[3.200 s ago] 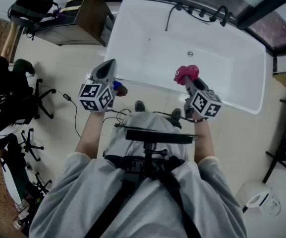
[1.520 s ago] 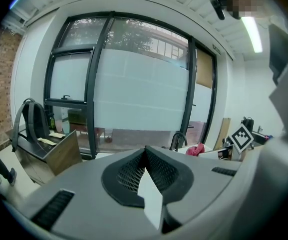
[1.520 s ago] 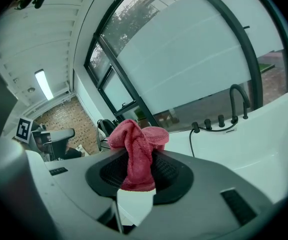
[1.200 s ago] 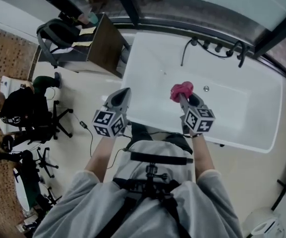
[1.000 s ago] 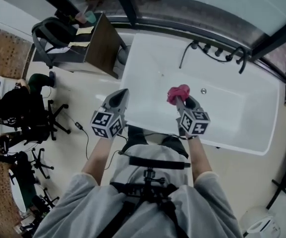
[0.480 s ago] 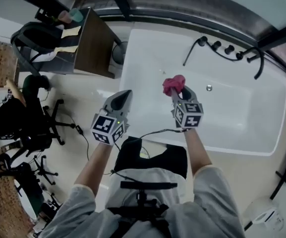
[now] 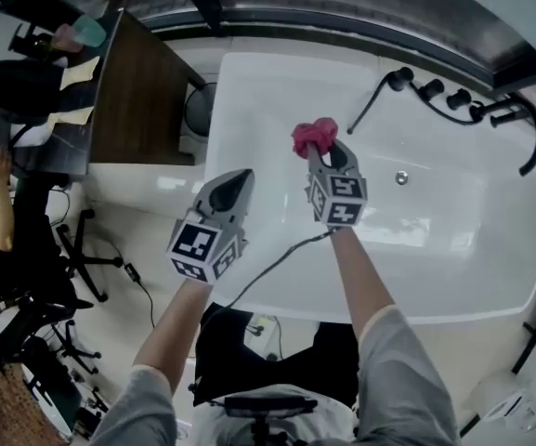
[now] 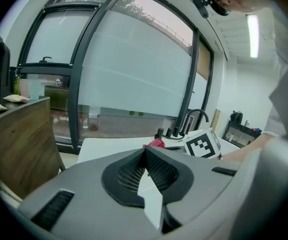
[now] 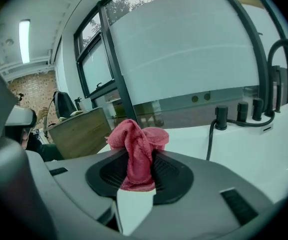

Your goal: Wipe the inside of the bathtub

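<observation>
- The right tool (image 7: 321,149) is clamped on a red cloth (image 7: 314,136); in the right gripper view the cloth (image 9: 136,144) is pinched between the jaws of the tool (image 9: 136,170) and bunches up above them.
- The cloth is over the inside of the white tub (image 7: 453,240), toward its left end and far rim, near the black hose (image 7: 368,111).
- Whether the cloth touches the tub cannot be told.
- The left tool (image 7: 239,178) has its jaws together with nothing between them, as its own view shows (image 8: 144,156).
- It is at the tub's left edge, well apart from the cloth.
- A wooden desk (image 7: 142,96) stands just beside the tub's left end.
- Black taps (image 7: 444,96) line the far rim.
</observation>
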A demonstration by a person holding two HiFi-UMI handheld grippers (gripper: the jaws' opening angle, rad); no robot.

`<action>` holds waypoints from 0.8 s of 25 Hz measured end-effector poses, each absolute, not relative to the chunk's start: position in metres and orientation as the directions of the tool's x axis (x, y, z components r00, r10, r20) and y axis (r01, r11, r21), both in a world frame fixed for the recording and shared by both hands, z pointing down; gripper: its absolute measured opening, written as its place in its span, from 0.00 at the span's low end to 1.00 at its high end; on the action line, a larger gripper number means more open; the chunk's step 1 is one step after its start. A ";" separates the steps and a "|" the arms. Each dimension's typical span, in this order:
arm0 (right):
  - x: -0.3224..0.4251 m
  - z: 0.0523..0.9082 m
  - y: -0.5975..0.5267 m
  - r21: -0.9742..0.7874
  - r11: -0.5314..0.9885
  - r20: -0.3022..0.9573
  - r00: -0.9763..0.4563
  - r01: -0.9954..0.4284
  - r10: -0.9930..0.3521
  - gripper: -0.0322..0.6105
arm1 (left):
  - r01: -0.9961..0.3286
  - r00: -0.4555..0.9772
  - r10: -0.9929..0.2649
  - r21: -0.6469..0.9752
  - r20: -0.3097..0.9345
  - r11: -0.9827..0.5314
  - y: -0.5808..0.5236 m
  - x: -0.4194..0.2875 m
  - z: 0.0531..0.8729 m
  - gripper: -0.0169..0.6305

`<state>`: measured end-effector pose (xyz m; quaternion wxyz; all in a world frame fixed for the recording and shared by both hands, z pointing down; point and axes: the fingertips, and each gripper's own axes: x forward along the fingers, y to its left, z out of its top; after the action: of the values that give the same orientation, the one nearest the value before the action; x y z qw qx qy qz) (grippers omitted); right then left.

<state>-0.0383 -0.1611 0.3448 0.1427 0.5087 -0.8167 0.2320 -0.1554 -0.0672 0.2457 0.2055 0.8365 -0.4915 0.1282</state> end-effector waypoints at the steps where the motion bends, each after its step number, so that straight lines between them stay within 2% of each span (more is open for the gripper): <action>1: -0.042 0.356 -0.174 -0.226 0.372 0.457 -0.435 -0.901 -0.776 0.25 | -0.875 0.485 -0.771 0.215 0.412 -0.435 -0.076 -0.157 0.258 0.02; 6: -0.056 0.402 -0.238 -0.135 0.353 0.423 -0.376 -0.926 -0.825 0.25 | -0.874 0.485 -0.780 0.198 0.394 -0.443 -0.122 -0.162 0.313 0.02; 12: -0.047 0.462 -0.293 -0.038 0.263 0.430 -0.253 -0.964 -0.867 0.25 | -0.865 0.501 -0.775 0.189 0.385 -0.466 -0.157 -0.164 0.364 0.02; 20: -0.057 0.480 -0.321 -0.004 0.191 0.382 -0.178 -0.982 -0.907 0.25 | -0.875 0.484 -0.784 0.190 0.390 -0.446 -0.164 -0.181 0.397 0.02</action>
<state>-0.0566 -0.3206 0.4802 0.1488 0.6237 -0.7571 0.1253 -0.1806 -0.1641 0.3965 0.1850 0.8413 -0.4928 0.1233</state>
